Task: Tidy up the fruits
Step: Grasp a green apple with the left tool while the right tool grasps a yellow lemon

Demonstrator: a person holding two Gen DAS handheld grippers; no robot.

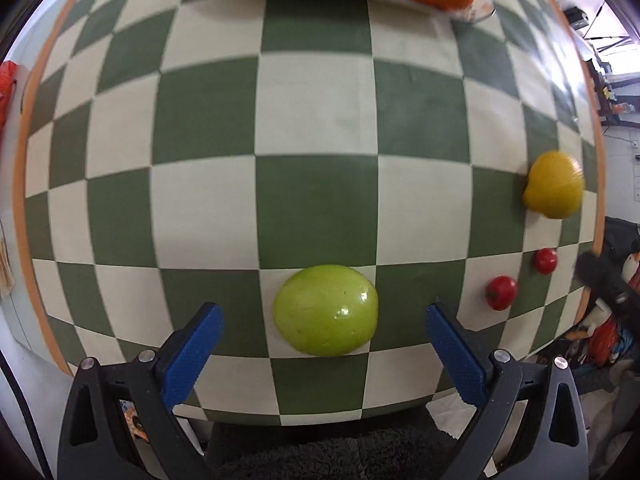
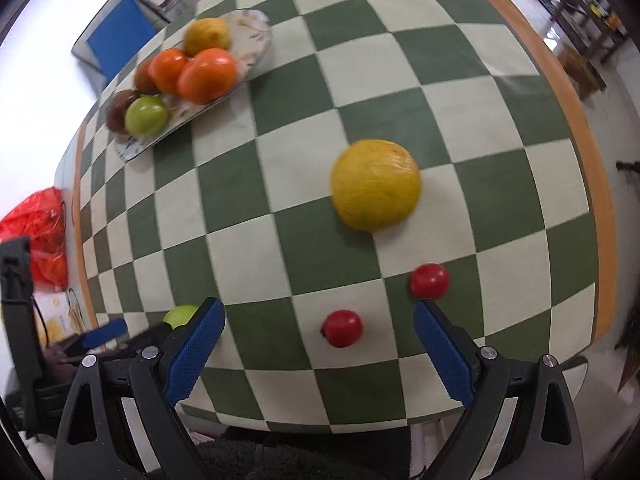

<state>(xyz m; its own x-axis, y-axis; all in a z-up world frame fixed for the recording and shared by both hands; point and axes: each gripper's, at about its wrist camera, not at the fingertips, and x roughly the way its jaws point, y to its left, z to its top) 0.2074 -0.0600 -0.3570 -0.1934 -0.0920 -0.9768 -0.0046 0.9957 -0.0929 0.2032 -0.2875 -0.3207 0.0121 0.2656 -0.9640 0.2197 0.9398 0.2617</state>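
A green apple (image 1: 326,310) lies on the checkered tablecloth between the open fingers of my left gripper (image 1: 323,314), not gripped. In the right wrist view my right gripper (image 2: 319,316) is open above a small red fruit (image 2: 343,328); a second red fruit (image 2: 429,281) sits by its right fingertip, and a yellow citrus (image 2: 376,184) lies beyond. The same citrus (image 1: 554,184) and red fruits (image 1: 500,292) show at the right of the left wrist view. A plate (image 2: 256,40) at the far left holds oranges (image 2: 208,76), a green apple (image 2: 146,116), a yellow fruit and dark fruits.
The table's orange border (image 2: 592,168) runs along the right edge. A red plastic bag (image 2: 40,232) and boxes lie off the table's left side. A chair with a blue seat (image 2: 116,36) stands behind the plate. The left gripper's blue finger (image 2: 106,332) shows at the lower left.
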